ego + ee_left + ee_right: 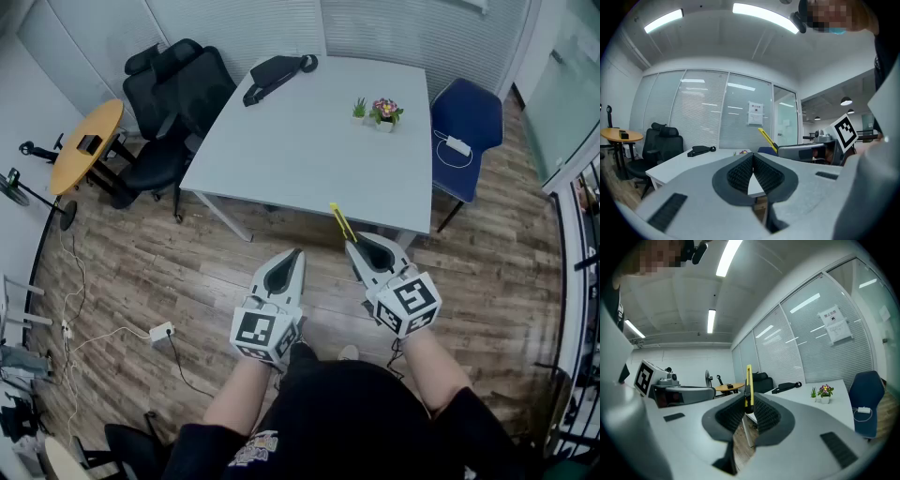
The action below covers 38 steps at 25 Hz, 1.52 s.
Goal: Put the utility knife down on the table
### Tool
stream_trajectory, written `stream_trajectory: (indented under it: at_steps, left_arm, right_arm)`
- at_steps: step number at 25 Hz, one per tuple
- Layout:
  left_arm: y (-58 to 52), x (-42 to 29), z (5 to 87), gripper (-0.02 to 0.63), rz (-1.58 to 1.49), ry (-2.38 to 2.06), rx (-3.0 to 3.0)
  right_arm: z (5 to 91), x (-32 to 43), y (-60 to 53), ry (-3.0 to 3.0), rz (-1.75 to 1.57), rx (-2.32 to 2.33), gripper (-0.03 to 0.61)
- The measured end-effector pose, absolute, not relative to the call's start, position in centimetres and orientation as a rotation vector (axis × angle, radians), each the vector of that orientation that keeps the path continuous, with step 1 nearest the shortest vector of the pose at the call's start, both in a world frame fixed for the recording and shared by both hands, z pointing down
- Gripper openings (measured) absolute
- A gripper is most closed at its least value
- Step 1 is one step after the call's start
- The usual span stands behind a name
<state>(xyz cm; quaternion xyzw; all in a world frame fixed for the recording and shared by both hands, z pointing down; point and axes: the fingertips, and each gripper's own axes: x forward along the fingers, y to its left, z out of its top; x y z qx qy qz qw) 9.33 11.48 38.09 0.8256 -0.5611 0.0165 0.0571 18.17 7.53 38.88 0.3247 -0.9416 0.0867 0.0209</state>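
- Yellow utility knife [339,221], head view: it is clamped by one end in the right hand-held gripper [353,246] and juts forward from the jaw tips. Its far end reaches the near edge of the white surface [309,141]. The knife is in the air and not yet set down. An end grip of this kind leaves most of the body free, which should let it be laid flat.
- Head view, left hand-held gripper [297,253]: it is held just beside the right one, above the wooden floor [141,272] and short of the surface. Its jaws are together and it carries nothing, so it appears to have no part in this step.
- Head view, surface: a black bag [277,73] lies at the far edge and small potted plants [382,112] stand toward the far right. The near half is bare and is the likely place to put the knife down.
- Left gripper view: the left hand-held gripper [753,156] shows its ribbed pads meeting at the tips, with nothing between them. The knife [767,139] is visible beyond, projecting from the right hand-held gripper [806,151].
- Right gripper view: the right hand-held gripper [748,398] is closed on the lower end of the knife [748,385]. The knife stands upright between the pads, narrow edge toward the camera. It will probably need tilting toward the surface [820,411] before release.
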Motion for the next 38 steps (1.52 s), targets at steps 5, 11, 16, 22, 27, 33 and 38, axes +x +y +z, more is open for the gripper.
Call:
stream_trajectory:
  at_steps: [5, 11, 16, 22, 27, 33, 38]
  left_arm:
    - [11.4, 9.0, 38.2, 0.005, 0.051, -1.698, 2.503]
    - [11.4, 8.4, 38.6, 0.006, 0.064, -1.686, 2.499]
    - [11.0, 7.0, 38.8, 0.006, 0.067, -1.672, 2.495]
    - [9.8, 4.7, 39.0, 0.005, 0.059, -1.653, 2.492]
    - [8.4, 2.4, 39.5, 0.005, 0.050, -1.631, 2.495]
    - [6.4, -0.6, 39.8, 0.005, 0.034, -1.585, 2.506]
    - [4.6, -3.1, 40.0, 0.006, 0.022, -1.543, 2.529]
  right_arm:
    - [39.0, 17.9, 7.3, -2.921, 0.273, 1.007, 0.060]
    - [39.3, 17.4, 7.3, -2.934, 0.310, 1.015, 0.061]
    - [39.5, 16.1, 6.8, -2.921, 0.316, 1.025, 0.060]
    - [39.8, 14.0, 5.6, -2.898, 0.329, 1.041, 0.060]
    - [40.3, 12.0, 4.2, -2.879, 0.345, 1.067, 0.060]
    - [40.5, 9.2, 2.3, -2.847, 0.354, 1.119, 0.059]
    - [40.7, 7.0, 0.7, -2.824, 0.361, 1.169, 0.059]
